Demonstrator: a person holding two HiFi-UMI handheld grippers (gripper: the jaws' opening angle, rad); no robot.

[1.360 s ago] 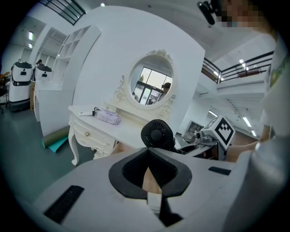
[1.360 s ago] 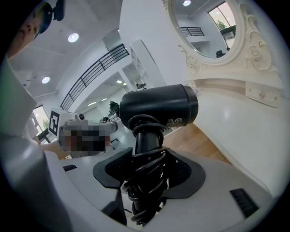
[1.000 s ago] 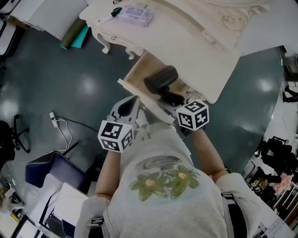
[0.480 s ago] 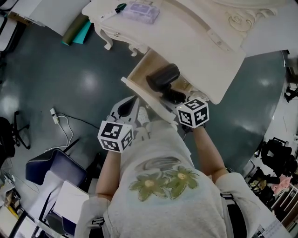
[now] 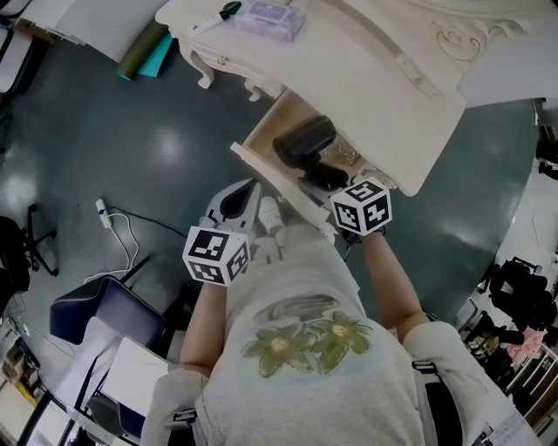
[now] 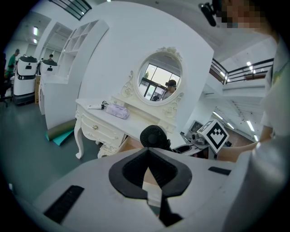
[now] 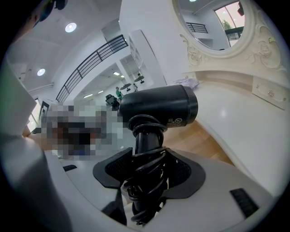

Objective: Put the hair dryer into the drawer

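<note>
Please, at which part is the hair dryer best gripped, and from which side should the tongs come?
Grip the hair dryer by its handle, not the barrel: the handle is slim and fits between the jaws, the barrel is thick and round. Come from the handle's free end, along its length, as the right tongs do now, shut on the handle with its wound cord.

A cream, carved tabletop (image 5: 366, 78) carries a lilac pouch (image 5: 272, 19) near one end, with a white marker (image 5: 207, 21) lying just beside it. An oval mirror (image 6: 159, 84) in an ornate frame stands at its back. On the dark glossy floor (image 5: 105, 148) a rolled green mat (image 5: 139, 54) lies near the curved leg (image 5: 202, 77), a white cable (image 5: 118, 239) trails well apart from it, and a dark blue seat (image 5: 96, 318) stands near the cable.
</note>
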